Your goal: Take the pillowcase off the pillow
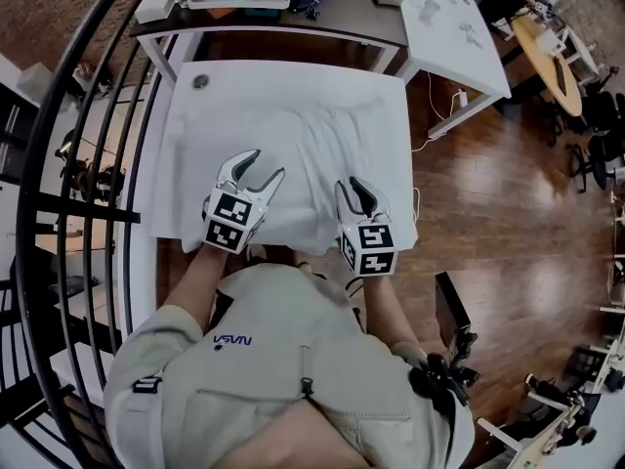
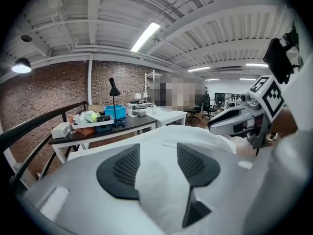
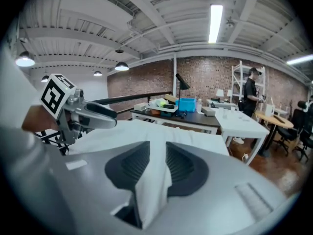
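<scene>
Now the right gripper (image 3: pixel 157 156), just right of centre low in the head view, has its jaws nearly together, pinching a fold of the white pillowcase (image 3: pixel 152 182); the cloth hangs down between the pads. Left gripper (image 2: pixel 158 155), beside it, stands wide, white fabric lying in the gap but not squeezed. The pillowcase spreads mid-frame across the white table (image 1: pixel 174 179). A cluttered dark desk (image 1: pixel 342 13) runs along the top.

Pillowcase (image 1: pixel 293 140) on the desk (image 1: pixel 273 74), left tongs (image 1: pixel 262 167) at its 7 o'clock, right tongs (image 1: pixel 359 191) at 5 o'clock, second desk (image 1: pixel 342 13) at 12 o'clock
</scene>
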Tool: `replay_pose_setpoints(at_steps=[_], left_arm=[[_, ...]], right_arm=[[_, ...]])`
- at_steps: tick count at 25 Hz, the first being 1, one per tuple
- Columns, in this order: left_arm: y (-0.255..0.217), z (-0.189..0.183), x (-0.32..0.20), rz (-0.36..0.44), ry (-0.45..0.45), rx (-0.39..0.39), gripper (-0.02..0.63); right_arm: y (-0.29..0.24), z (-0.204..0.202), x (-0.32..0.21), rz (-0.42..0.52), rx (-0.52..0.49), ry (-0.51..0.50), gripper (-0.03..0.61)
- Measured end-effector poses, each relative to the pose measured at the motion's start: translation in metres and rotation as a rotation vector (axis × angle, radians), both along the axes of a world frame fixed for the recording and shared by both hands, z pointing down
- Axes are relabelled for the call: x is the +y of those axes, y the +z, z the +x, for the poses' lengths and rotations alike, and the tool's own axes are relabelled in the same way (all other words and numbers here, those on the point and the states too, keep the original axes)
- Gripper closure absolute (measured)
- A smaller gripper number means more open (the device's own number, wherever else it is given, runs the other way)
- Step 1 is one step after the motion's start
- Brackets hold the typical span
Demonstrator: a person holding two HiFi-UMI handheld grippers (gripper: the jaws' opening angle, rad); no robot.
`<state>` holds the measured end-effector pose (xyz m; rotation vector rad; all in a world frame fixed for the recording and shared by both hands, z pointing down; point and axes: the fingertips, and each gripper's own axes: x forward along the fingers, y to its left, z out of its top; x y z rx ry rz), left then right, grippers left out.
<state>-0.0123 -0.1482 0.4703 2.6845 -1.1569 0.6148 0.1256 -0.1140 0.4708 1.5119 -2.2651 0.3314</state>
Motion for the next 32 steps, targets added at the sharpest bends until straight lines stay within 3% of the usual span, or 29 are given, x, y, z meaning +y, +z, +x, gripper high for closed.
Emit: replay_pose_setpoints(at_steps=[6,11,19,21,25,28,30,32], left_arm=[[0.006,-0.011,-0.046,-0.015,-0.022,0.019,0.370],[0.014,-0.006,-0.072,-0.038,-0.070,0.030,0.351],[0.068,0.006,-0.086,-0.171,-0.111,-0.085,0.339],[0.076,0.011,-0.081,-0.201,-0.084,-0.107,0.381],[0.075,0.010,-0.065,-0.173,-0.066,-0.098,0.553],[0.060,0.006,-0.041,-0.136,-0.071,-0.037,0.581],[0.047,0.003,-0.031,-0.110,-0.080,0.008,0.586],[0.031,0.001,-0.027,-0.079,-0.088,0.057,0.586]], right_arm=[[-0.009,-0.006,-0.035,-0.005,0.060,0.026,0.463],[-0.007,-0.010,-0.066,-0.015,0.069,-0.019,0.459],[0.021,-0.014,-0.117,-0.083,0.093,-0.118,0.405],[0.028,-0.016,-0.129,-0.097,0.103,-0.137,0.396],[0.057,-0.026,-0.143,-0.161,0.169,-0.173,0.393],[0.076,-0.035,-0.133,-0.206,0.242,-0.220,0.400],[0.070,-0.031,-0.132,-0.184,0.284,-0.221,0.559],[0.058,-0.018,-0.139,-0.161,0.279,-0.184,0.569]])
